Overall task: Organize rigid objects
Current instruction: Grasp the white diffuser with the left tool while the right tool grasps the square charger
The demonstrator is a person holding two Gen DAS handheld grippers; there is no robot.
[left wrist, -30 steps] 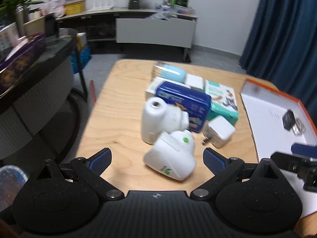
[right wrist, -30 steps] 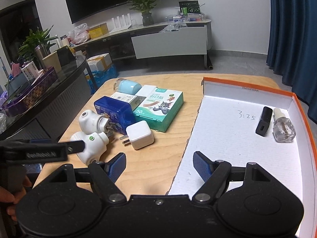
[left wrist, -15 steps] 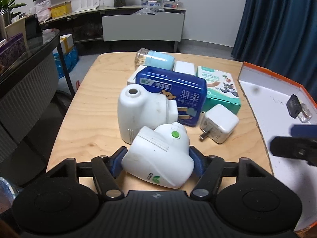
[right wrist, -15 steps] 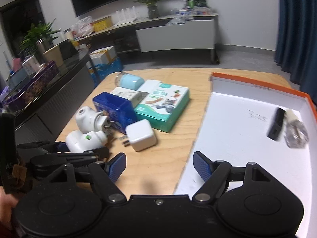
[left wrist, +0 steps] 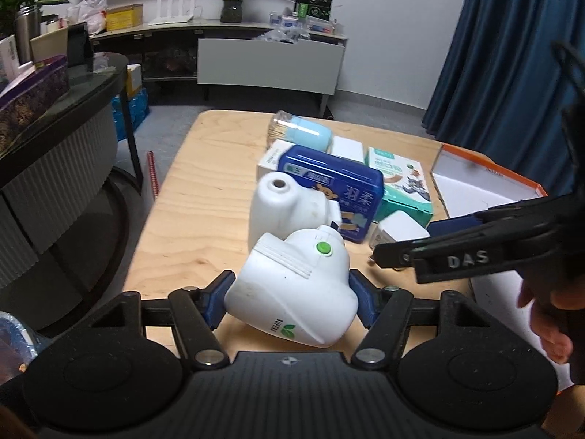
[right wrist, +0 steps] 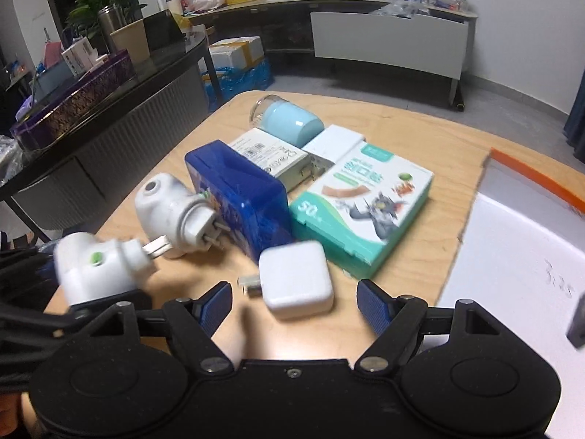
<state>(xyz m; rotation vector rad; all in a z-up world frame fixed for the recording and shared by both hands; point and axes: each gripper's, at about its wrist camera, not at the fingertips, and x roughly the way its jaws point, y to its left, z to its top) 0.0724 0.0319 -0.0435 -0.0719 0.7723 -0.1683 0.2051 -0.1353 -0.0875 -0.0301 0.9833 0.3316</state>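
My left gripper (left wrist: 290,301) is shut on a white plug-in device with a green button (left wrist: 296,285), its blue pads pressed on both sides. Behind it on the wooden table (left wrist: 204,197) lies a second white plug-in device (left wrist: 285,208), against a blue box (left wrist: 336,186). My right gripper (right wrist: 295,303) stands open low over the table, and a white charger cube (right wrist: 296,281) lies between its fingertips without touching the pads. In the left wrist view the right gripper (left wrist: 413,237) reaches in from the right, covering part of the cube (left wrist: 402,225).
A teal plaster box (right wrist: 362,212), a grey-white carton (right wrist: 270,157) and a light blue jar (right wrist: 289,122) lie behind the blue box. A white tray with an orange rim (right wrist: 530,256) is on the right. A black counter (left wrist: 55,139) stands left of the table.
My left gripper went from wide open to closed on the green-button device. My right gripper moved left and down until the charger cube lay between its fingers.
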